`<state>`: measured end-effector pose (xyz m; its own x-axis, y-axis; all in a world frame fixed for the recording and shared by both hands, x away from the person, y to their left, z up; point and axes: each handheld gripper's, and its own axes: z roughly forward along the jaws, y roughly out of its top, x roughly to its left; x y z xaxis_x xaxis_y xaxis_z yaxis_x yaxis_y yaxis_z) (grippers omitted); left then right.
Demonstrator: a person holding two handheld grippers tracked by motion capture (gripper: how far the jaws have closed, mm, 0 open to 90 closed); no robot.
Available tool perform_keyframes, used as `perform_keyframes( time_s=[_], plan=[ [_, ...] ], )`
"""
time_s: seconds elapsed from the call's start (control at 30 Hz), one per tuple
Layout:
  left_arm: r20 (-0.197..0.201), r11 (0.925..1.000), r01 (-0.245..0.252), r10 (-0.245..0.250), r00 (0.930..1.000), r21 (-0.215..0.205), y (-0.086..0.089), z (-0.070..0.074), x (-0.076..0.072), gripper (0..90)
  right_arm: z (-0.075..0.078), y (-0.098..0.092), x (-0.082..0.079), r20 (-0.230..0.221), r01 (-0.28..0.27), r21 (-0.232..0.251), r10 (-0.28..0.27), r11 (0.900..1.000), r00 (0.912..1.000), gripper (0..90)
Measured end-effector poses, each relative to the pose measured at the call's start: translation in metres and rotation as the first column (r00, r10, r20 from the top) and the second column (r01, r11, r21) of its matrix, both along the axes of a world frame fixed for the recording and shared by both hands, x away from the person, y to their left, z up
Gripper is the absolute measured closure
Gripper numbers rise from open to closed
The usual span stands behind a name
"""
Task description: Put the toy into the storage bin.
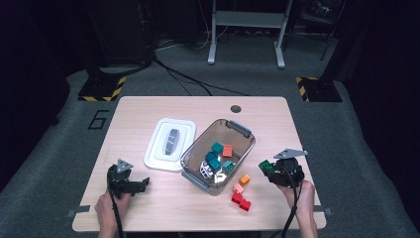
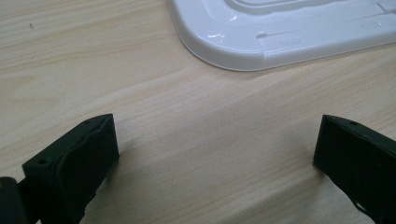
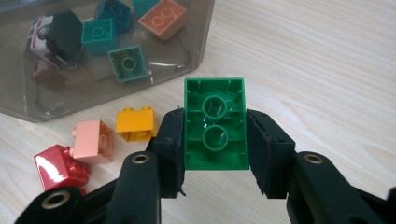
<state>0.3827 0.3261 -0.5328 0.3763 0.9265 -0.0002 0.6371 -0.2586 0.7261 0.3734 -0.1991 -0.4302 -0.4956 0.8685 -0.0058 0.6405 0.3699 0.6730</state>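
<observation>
Wood-grain desk [image 1: 148,106], so going from the left side: the left gripper [image 1: 143,184] sits low over the bare wood near the front edge, its fingers [image 2: 74,163] spread wide with nothing between them, and in the left gripper view they're just short of the rounded corner of the white lid [image 2: 261,37]. That lid lies flat just beside the clear plastic bin [image 1: 240,130], which is parked around the middle of the desk at an angle and has a handful of blocks in it already, a few teal ones [image 1: 217,147], an orange one [image 1: 227,150] and a black and white piece [image 1: 206,170]. Right of the bin's front corner there's a little loose cluster on the wood: a yellow-orange brick [image 3: 136,123], a pink brick [image 3: 93,140] touching a red brick [image 3: 60,167]. Then on the right, the right gripper [image 1: 270,171] is clamped on the green brick [image 3: 215,129], fingers [image 3: 268,149] pressing both of its long sides, hollow underside facing the camera, held up off the desk near the bin's right side and not over it
</observation>
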Motion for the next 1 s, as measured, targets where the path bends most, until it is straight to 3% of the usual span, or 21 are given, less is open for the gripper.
perform_keyframes(
  time_s=[0.3, 1.0],
  plan=[
    [0.0, 1.0, 0.0, 0.0, 1.0, 0.0, 0.0, 0.0, 0.0, 0.0, 0.025, 0.003, 0.005, 0.034, -0.006, -0.025, 0.006, 1.0, 0.9994, 58.8],
    [0.0, 1.0, 0.0, 0.0, 1.0, 0.001, 0.0, 0.0, 0.0, 0.0, 0.074, 0.016, 0.019, 0.117, -0.013, 0.01, 0.012, 1.0, 0.9931, 58.8]
  ],
)
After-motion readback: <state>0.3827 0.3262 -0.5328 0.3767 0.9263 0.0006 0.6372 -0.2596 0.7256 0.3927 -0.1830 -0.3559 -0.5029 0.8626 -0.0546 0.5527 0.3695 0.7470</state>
